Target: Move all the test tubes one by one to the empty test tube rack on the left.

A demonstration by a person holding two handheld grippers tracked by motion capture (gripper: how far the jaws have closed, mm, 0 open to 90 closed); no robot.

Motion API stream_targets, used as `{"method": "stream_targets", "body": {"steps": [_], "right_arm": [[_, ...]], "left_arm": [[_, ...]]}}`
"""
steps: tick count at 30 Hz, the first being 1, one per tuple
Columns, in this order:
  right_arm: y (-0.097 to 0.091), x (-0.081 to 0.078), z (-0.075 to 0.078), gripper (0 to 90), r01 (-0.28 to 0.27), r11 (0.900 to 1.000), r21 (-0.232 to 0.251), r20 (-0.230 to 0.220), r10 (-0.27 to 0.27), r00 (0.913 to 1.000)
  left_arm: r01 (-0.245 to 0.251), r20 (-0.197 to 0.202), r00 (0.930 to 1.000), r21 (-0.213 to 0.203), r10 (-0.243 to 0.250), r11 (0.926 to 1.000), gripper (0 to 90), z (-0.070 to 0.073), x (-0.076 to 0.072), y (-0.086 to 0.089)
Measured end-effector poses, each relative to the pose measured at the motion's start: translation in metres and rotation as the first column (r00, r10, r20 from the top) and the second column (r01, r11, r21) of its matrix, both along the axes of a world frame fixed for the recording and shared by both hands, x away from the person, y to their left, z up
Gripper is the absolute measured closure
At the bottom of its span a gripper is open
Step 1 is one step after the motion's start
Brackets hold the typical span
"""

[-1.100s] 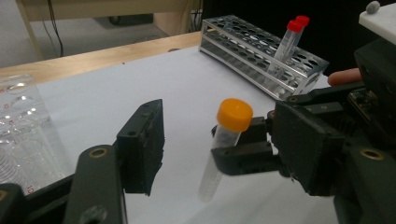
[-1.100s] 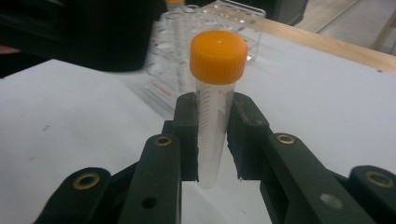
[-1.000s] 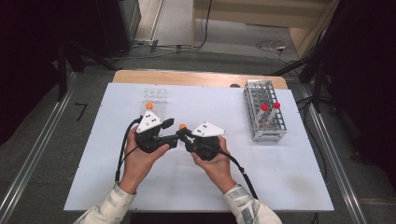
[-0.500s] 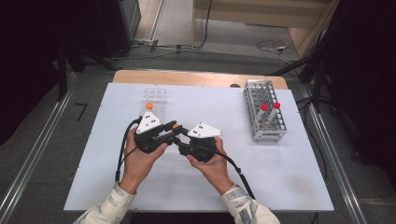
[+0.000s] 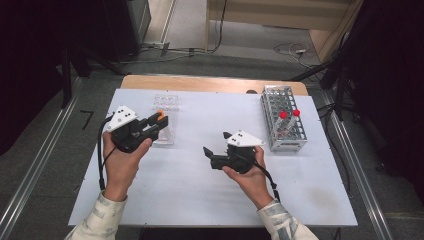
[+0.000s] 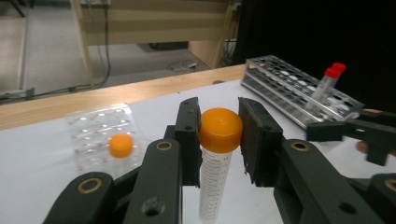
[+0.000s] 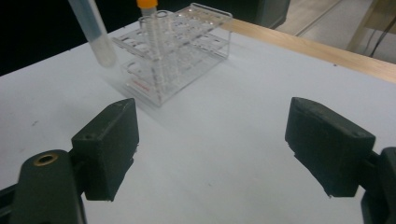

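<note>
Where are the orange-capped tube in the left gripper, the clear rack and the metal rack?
orange-capped tube (image 6: 219, 129): left gripper view, on its cap.
clear rack (image 7: 183, 56): right gripper view, on its side wall.
metal rack (image 5: 278, 103): high view, on its top grid.

Orange-capped tube (image 6: 216, 154): clear plastic centrifuge tube with printed graduation marks and a wide orange screw cap, cap on. Held upright, clamped at the cap between the jaws of the left hand-held gripper (image 6: 218, 140), body hanging below the jaws, above the white worktop (image 5: 200, 190). From the high view the orange cap (image 5: 160, 116) shows at the left side, right by the clear plastic rack (image 5: 167, 131).
</note>
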State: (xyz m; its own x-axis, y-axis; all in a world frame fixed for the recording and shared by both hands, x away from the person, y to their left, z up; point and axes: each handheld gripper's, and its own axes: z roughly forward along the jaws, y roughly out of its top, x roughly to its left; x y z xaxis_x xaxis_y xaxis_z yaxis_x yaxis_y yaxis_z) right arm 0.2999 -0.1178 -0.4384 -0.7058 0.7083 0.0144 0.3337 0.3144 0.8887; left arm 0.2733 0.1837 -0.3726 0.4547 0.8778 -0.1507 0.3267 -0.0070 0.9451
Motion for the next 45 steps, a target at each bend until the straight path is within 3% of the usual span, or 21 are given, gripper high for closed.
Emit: {"method": "stream_targets", "body": {"steps": [7,17,26,37,45], "right_arm": [[-0.03,-0.002,-0.005,15.7,0.035,0.9993,-0.016,-0.021,-0.035,0.9992],[-0.057,-0.004,-0.004,16.3,0.078,0.997,-0.005,-0.027,-0.078,0.9966],[-0.065,-0.004,-0.004,16.4,0.092,0.9957,-0.006,-0.023,-0.093,0.9954],[-0.067,-0.003,-0.004,16.3,0.098,0.9952,-0.003,-0.024,-0.098,0.9949],[-0.07,-0.002,-0.004,16.8,0.097,0.9953,-0.007,-0.03,-0.097,0.9949]], "left_arm": [[-0.046,-0.014,0.9989,-0.006,0.046,0.9989,71.2,0.0,0.008,0.014],[-0.088,-0.016,0.9959,0.025,0.089,0.9958,71.2,0.002,0.025,0.013],[-0.131,-0.033,0.9905,0.068,0.134,0.989,71.2,-0.005,0.043,0.014],[-0.141,-0.033,0.989,0.08,0.144,0.9867,71.1,-0.013,0.05,0.013],[-0.152,-0.045,0.9867,0.092,0.156,0.9842,71.0,-0.03,0.053,0.008]]}}
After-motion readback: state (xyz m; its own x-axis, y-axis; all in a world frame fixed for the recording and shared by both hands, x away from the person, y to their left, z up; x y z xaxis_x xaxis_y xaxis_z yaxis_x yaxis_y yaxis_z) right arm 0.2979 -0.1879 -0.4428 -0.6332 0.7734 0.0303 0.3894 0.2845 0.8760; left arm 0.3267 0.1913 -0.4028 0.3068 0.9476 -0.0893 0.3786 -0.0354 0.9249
